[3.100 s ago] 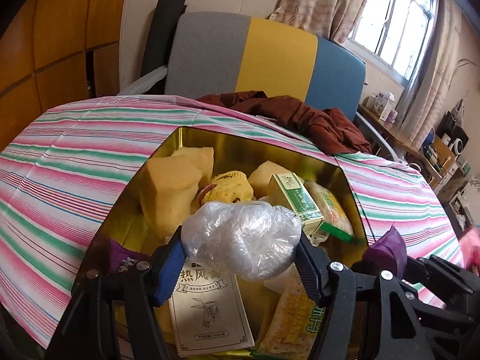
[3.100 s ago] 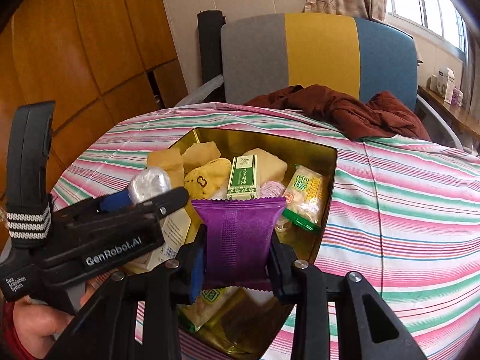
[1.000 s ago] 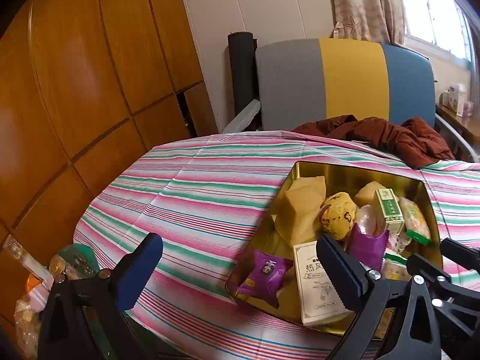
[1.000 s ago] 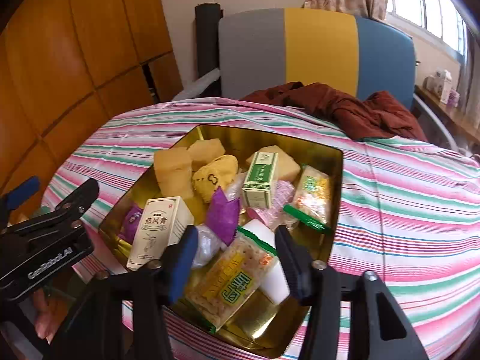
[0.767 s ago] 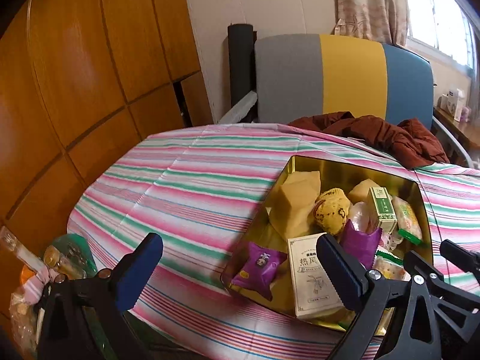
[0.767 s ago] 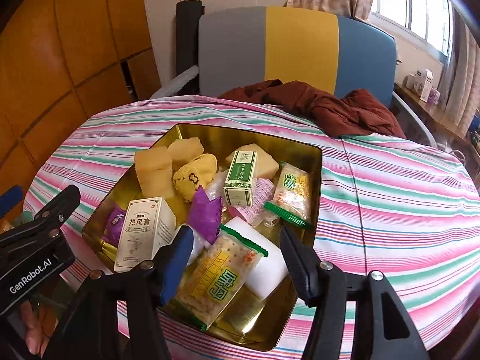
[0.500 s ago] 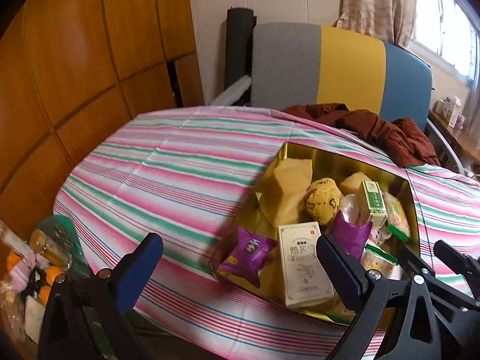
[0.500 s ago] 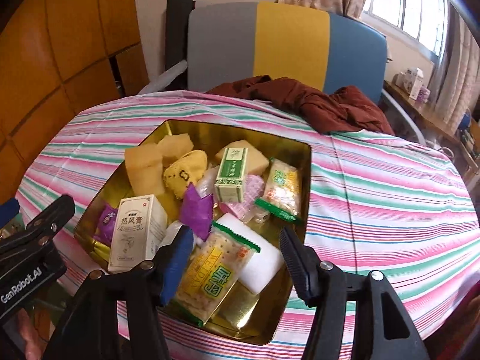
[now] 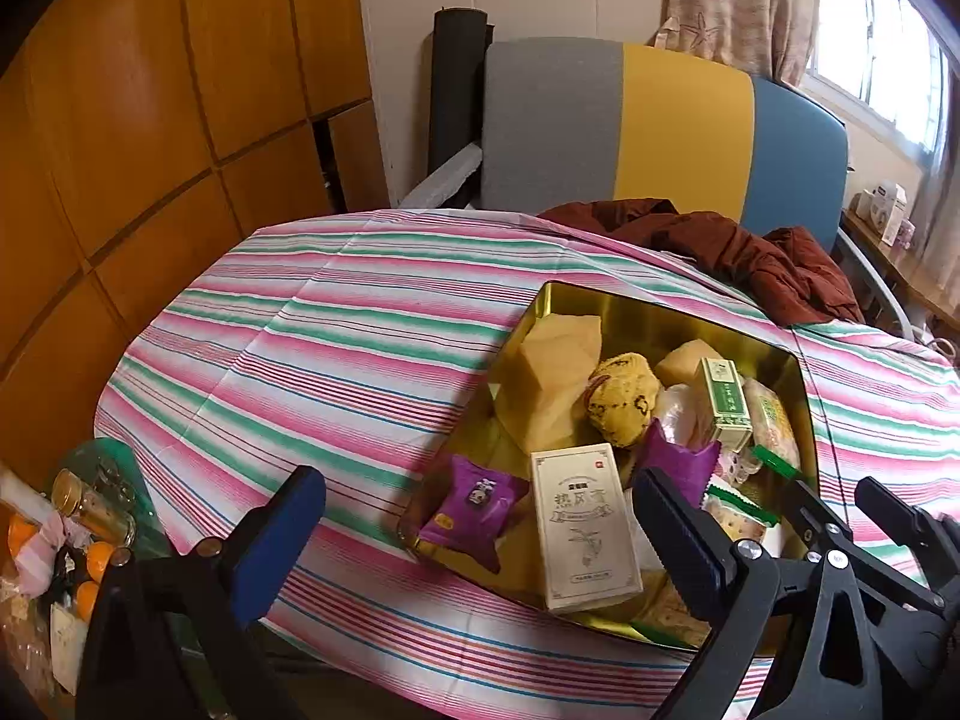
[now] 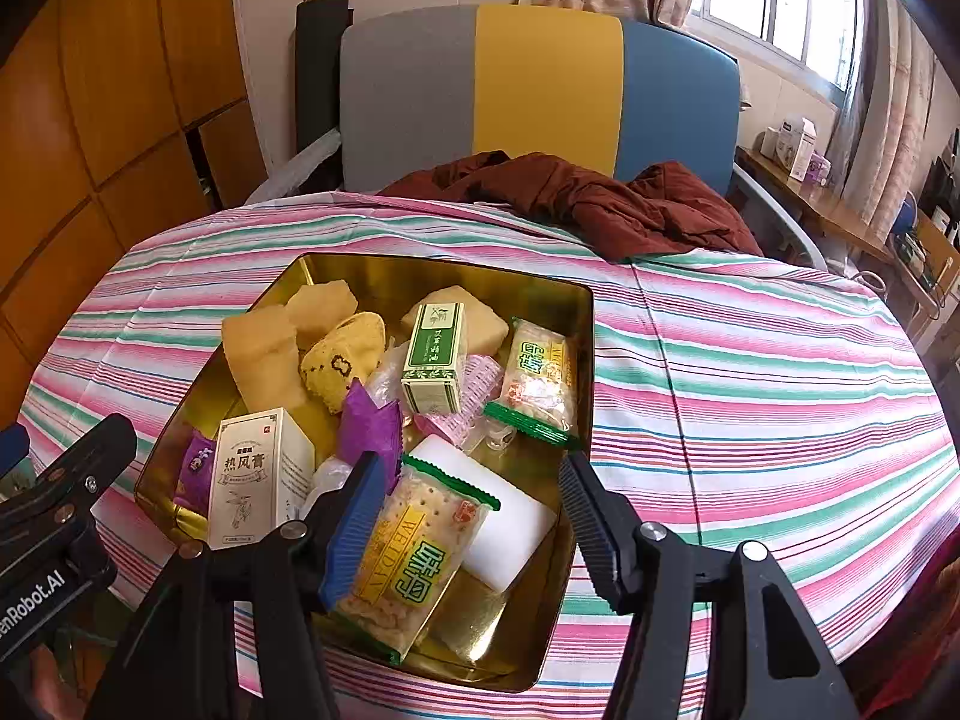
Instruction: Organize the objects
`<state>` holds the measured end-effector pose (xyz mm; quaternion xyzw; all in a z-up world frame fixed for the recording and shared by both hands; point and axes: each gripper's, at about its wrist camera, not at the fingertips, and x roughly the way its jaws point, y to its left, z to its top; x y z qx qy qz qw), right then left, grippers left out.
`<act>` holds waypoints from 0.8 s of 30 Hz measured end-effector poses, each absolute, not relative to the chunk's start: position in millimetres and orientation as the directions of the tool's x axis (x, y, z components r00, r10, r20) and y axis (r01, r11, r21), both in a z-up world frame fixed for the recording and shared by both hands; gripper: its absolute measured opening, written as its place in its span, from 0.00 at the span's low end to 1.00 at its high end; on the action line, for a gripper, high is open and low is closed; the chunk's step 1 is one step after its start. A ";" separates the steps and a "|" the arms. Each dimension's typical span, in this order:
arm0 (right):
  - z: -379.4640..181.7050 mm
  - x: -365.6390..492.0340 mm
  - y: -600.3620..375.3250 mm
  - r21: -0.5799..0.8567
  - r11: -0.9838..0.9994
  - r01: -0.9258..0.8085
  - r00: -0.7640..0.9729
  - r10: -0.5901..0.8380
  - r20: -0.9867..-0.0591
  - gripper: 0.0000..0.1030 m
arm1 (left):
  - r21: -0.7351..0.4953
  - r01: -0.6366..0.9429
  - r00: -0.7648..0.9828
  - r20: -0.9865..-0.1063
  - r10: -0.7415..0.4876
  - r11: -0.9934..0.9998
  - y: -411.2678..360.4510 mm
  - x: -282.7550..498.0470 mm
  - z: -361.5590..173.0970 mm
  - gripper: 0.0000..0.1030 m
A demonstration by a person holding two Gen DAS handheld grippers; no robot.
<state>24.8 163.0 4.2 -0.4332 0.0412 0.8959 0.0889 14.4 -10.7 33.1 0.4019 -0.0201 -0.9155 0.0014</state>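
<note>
A gold tin (image 10: 432, 276) (image 9: 672, 312) stands on the striped tablecloth and holds snacks and boxes. In it lie yellow sponges (image 10: 261, 357), a green box (image 10: 435, 354), a white box (image 10: 258, 474) (image 9: 582, 534), purple packets (image 10: 369, 420) (image 9: 471, 507), cracker packs (image 10: 414, 564), a white block (image 10: 510, 522) and a clear plastic ball (image 10: 327, 477). My right gripper (image 10: 471, 516) is open and empty above the tin's near end. My left gripper (image 9: 480, 534) is open and empty at the tin's near left corner.
A brown garment (image 10: 576, 204) lies at the table's far edge before a grey, yellow and blue chair (image 10: 540, 96). Wooden panels (image 9: 150, 120) line the left wall. Bottles and oranges (image 9: 78, 540) sit below the table's left edge.
Both grippers let go of the plastic ball and the purple packet, which now lie in the tin. Both opened and drew back from the tin.
</note>
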 end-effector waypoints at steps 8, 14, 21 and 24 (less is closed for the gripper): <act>5.3 25.0 169.0 -0.007 -0.976 -0.218 -0.616 0.143 -0.775 0.59 | 0.043 -0.095 -0.653 -0.756 0.030 -0.995 7.1 14.5 32.3 1.00; 5.1 25.3 176.6 -0.002 -0.971 -0.238 -0.614 0.152 -0.775 0.59 | 0.055 -0.113 -0.659 -0.751 0.033 -0.992 14.4 15.3 34.2 1.00; 4.5 24.6 177.1 -0.008 -0.972 -0.234 -0.617 0.155 -0.772 0.59 | 0.072 -0.092 -0.658 -0.753 0.006 -0.993 9.4 10.7 31.2 1.00; 3.6 24.5 177.6 -0.008 -0.972 -0.236 -0.616 0.156 -0.772 0.59 | 0.071 -0.084 -0.655 -0.756 0.001 -0.994 6.2 8.2 30.6 1.00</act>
